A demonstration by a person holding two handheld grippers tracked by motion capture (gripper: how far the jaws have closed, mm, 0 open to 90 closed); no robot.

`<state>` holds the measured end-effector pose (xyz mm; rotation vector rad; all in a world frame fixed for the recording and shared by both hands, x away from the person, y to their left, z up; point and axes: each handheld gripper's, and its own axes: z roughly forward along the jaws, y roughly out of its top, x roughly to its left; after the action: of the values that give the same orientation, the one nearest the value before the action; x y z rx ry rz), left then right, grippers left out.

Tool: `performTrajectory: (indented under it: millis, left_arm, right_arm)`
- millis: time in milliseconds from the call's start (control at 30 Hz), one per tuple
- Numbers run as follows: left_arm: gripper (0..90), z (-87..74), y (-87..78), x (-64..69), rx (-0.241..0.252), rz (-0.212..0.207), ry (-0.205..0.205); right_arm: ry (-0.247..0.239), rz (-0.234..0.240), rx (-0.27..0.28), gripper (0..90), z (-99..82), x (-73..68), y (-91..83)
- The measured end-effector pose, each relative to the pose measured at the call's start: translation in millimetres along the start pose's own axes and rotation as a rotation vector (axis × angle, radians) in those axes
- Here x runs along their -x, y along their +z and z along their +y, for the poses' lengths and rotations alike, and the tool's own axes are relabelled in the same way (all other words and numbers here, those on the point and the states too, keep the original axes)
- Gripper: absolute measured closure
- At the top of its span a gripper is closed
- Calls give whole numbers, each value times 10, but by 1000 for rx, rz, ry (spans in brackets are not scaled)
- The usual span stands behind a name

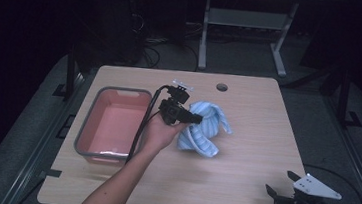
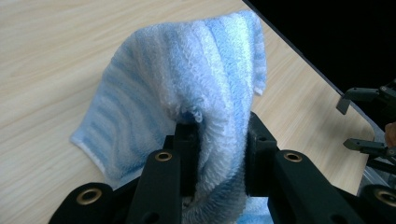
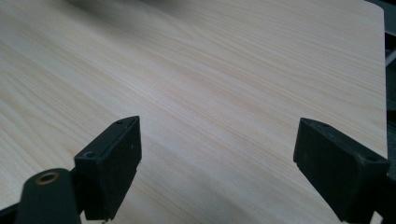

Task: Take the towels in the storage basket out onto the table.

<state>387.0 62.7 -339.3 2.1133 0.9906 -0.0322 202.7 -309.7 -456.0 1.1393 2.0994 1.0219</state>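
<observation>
High view, unmarked towel (image 1: 205,129) – left gripper (image 1: 198,118) clamped

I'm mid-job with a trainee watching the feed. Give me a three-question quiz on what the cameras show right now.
1. True or false: the left gripper is shut on the blue striped towel.
2. Which side of the towel, in the high view, is the pink bin on: A) left, B) right, C) behind it?
3. What lies between the jaws of the right gripper?

Key:
1. True; its pads pinch a fold of the cloth.
2. A.
3. Nothing; the jaws stand wide apart over bare wooden table, near the table's front right corner in the high view.
</observation>
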Motion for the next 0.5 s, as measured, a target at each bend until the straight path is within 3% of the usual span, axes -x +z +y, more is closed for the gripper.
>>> performTrajectory:
  millis: [233, 500]
  left_arm:
    - [708, -30, 179, 66, -19, -26, 11]
    - [707, -75, 320, 59, -12, -43, -22]
  right_arm:
    - [16, -8, 4, 146, -5, 32, -17]
    - [12, -7, 1, 146, 3, 18, -5]
